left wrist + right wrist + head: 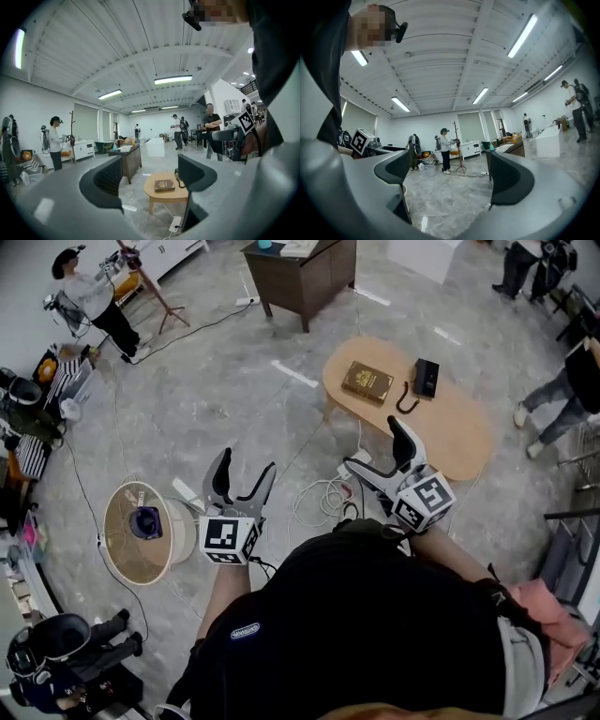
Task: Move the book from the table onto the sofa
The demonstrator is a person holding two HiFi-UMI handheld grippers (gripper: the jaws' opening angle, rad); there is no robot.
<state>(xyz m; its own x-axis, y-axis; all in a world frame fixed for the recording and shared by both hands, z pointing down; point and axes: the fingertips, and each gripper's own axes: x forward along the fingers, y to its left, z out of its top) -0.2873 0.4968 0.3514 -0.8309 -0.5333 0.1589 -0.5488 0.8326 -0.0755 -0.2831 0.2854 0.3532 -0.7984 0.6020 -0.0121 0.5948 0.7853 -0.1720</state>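
While the left hand-held gripper (244,471) and right hand-held gripper (382,452) are hanging open, empty | brown book (367,382) is lying flat on oval worktop (459,442), well apart | likely best: approaching low, pinching its near edge.

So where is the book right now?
In the head view the book lies flat on the oval table, upper right of centre, just left of a black device.

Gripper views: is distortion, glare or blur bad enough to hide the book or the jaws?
Left gripper view: heavy fisheye, dark corners; book small but sharp; left gripper jaws plainly apart. Right gripper view: same fisheye; ceiling lights bright, no washout; right gripper jaws apart, no book in view. Head view: even light, book clear.
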